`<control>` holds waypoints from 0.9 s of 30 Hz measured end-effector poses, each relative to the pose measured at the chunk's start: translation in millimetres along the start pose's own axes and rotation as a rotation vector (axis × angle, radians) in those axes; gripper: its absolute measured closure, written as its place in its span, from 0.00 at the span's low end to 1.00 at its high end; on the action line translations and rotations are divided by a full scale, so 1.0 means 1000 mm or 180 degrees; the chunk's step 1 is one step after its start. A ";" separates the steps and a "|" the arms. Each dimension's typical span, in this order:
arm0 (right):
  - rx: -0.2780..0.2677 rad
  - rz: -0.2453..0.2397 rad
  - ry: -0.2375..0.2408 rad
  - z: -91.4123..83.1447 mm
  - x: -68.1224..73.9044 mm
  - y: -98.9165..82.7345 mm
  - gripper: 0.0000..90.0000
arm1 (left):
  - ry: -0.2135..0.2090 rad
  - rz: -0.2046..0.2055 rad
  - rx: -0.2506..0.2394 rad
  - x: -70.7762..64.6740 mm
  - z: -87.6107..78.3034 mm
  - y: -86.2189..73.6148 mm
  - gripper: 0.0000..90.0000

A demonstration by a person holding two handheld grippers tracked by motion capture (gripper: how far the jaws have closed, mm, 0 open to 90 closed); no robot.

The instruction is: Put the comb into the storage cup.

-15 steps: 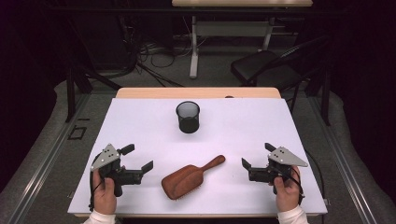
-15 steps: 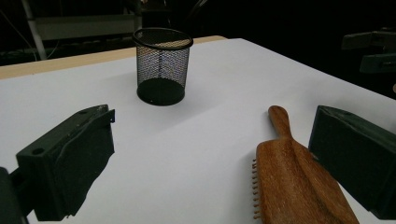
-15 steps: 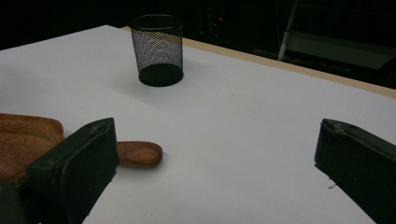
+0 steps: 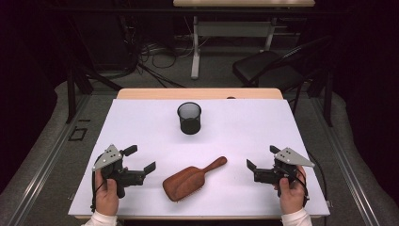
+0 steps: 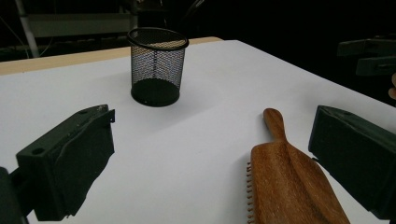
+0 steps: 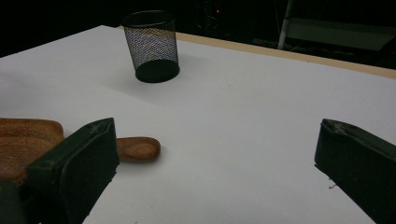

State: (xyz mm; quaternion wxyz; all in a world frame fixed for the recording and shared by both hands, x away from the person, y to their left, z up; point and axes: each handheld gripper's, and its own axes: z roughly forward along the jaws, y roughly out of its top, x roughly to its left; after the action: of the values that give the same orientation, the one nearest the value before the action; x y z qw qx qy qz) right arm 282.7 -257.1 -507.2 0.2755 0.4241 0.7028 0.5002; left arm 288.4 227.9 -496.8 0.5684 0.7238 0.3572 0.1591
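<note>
Both grippers are held low over the white table (image 4: 244, 127), one in each hand, and both have their jaws wide apart with nothing between them. Left gripper (image 4: 139, 159) is at the near left, right gripper (image 4: 261, 158) at the near right, and their black jaws point toward each other across the table. Each jaw is a thick matte black block with a slightly rough, moulded surface, and a grey three-cornered plate sits on top of each gripper.

Between the two grippers lies the wooden hairbrush (image 4: 190, 180), apart from both. Its body is a broad paddle of smooth reddish-brown wood with visible grain, and its short rounded handle points away, toward the far right. It lies with the back up; in the left gripper view a row of fine bristles (image 5: 249, 186) shows under one edge. Farther back, near the middle of the table, stands the black wire-mesh cup (image 4: 189, 117), round, upright, with a solid dark base.

In the right gripper view one jaw hides a part of the paddle, and in the left gripper view the paddle is cut off by the lower edge. The room behind the table is dark and hard to make out.
</note>
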 end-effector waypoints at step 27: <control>0.0230 -0.0202 -0.0021 0.011 0.014 -0.001 0.12 | 0.0006 -0.0055 0.0111 -0.002 0.002 -0.001 0.00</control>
State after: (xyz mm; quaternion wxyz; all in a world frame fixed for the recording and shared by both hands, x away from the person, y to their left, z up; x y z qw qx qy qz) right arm 284.1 -240.0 -511.7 0.2781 0.4130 0.7326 0.4642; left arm 287.8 225.5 -498.3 0.5568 0.7303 0.3667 0.1486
